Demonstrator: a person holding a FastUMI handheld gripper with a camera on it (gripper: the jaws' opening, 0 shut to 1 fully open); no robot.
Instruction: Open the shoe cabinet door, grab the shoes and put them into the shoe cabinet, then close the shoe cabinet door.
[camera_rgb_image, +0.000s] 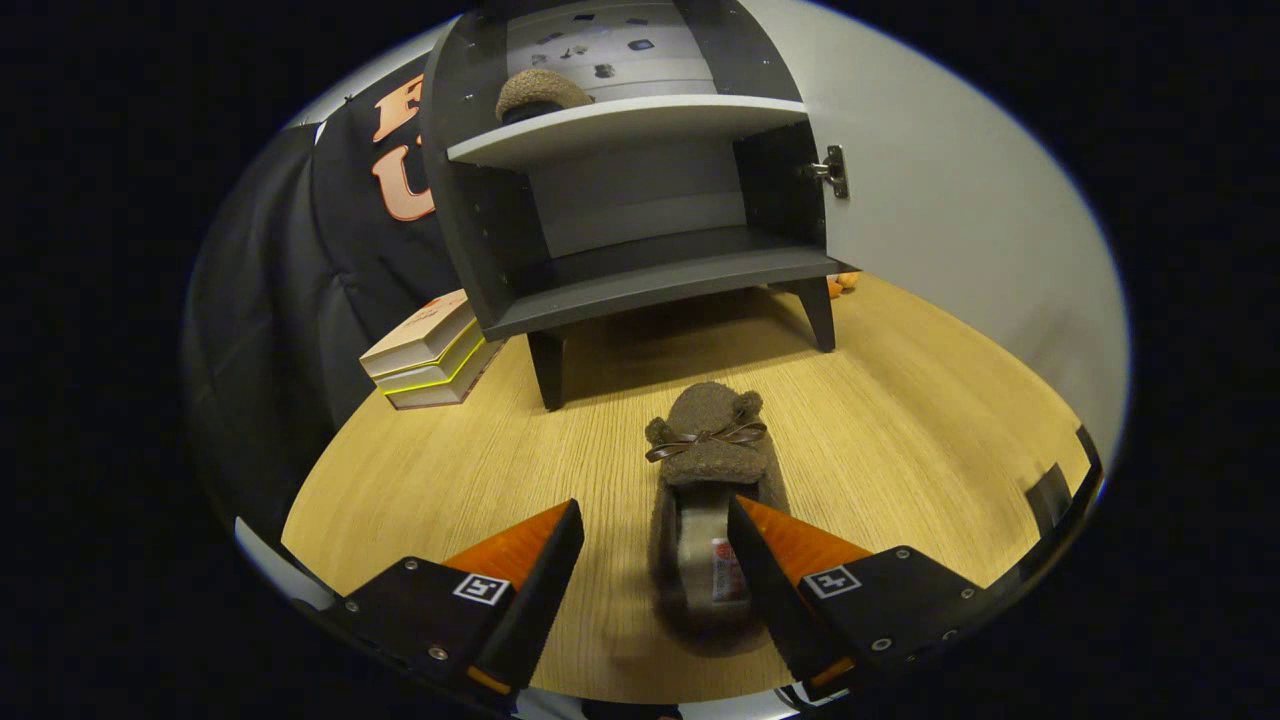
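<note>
gripper (655, 515) fingers spread apart, gripping nothing. 1 slipper (708, 500) lay on floor, heel between fingers, possibly touching right finger. risk: soft fleece heel slipping out during lift toward cabinet (640, 270).

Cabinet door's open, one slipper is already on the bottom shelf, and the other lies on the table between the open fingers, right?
Not quite: the stored slipper sits on the upper shelf, as the gripper view shows. The rest holds: door open, second slipper between the open gripper fingers.
</note>
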